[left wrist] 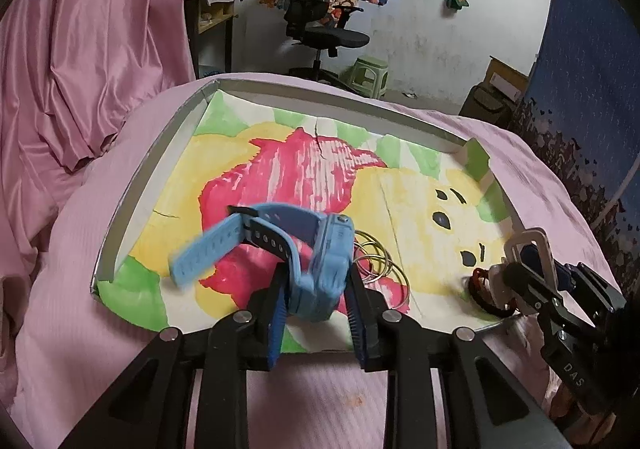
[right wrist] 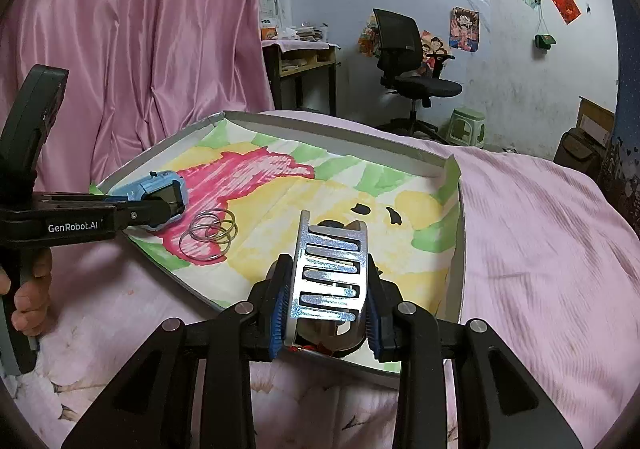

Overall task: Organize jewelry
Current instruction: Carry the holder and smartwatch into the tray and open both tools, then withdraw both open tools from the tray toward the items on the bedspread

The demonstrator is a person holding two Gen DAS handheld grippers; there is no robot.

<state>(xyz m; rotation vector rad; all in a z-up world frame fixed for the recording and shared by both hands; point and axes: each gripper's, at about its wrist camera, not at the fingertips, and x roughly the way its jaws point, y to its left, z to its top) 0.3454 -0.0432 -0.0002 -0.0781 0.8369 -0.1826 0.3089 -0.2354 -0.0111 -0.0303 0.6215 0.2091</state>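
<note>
The left gripper (left wrist: 316, 289) is held low at the bottom centre of its own view, and its fingers are clamped on the body of a light blue watch (left wrist: 320, 261). In the right wrist view the same gripper (right wrist: 160, 209) is seen reaching in level from the left edge, with the person's left hand (right wrist: 28, 301) wrapped round its handle at lower left. The watch's straps (left wrist: 224, 245) are thrown out to the left and look blurred. The right gripper (right wrist: 328, 289) is held at the bottom centre of its view, with its fingers closed on a silver slotted hair clip (right wrist: 330, 273), which is tilted back. Both items are held over the near edge of a shallow tray (left wrist: 132, 189) lined with a painted sheet. A cluster of thin metal rings (right wrist: 210, 235) lies on the sheet, just beside the watch.
</note>
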